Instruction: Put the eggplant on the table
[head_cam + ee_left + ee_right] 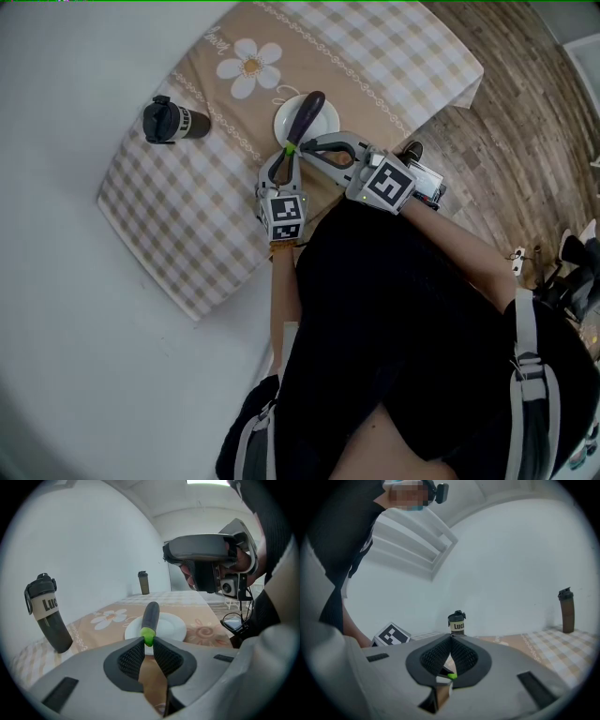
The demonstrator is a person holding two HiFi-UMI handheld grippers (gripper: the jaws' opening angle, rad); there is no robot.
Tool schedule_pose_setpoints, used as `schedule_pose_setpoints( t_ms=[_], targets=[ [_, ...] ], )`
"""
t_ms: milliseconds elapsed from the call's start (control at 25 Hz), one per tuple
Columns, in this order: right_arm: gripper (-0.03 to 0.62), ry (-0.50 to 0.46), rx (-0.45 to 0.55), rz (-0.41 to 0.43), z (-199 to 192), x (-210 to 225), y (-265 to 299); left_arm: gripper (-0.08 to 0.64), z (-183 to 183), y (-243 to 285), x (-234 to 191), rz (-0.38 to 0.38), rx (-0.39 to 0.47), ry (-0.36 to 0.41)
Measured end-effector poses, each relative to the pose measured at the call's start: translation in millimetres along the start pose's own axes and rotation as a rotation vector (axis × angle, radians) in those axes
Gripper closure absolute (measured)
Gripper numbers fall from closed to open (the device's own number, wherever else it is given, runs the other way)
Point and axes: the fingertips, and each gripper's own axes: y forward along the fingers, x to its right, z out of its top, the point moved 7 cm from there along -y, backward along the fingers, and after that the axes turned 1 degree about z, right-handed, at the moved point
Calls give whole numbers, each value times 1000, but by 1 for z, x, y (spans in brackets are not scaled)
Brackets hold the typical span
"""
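Checked cloth (187, 197) upper centre, plank floor (506, 141) upper right. Left gripper (148, 641) clamps glossy eggplant (151, 616) over round plate (177, 626); right gripper (451, 637) closed.

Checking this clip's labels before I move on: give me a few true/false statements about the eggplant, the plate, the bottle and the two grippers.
1. The left gripper is closed on the green stem end of the eggplant. True.
2. The eggplant lies on the checked cloth, well clear of the plate. False: its dark body stretches over the white plate.
3. The right gripper holds the dark bottle. False: its jaws are together with nothing between them, and the bottle stands apart on the cloth.
4. A white daisy is printed on the cloth near the plate. True.
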Motion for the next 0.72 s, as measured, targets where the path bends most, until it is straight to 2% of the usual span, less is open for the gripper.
schedule_pose_setpoints(
  t_ms=[200, 720],
  targets=[
    [586, 12, -11, 12, 2, 11, 12, 497, -1, 10, -9, -3, -24, -12],
    [586, 0, -2, 7, 0, 1, 4, 492, -6, 6, 3, -20, -35, 14]
  ],
)
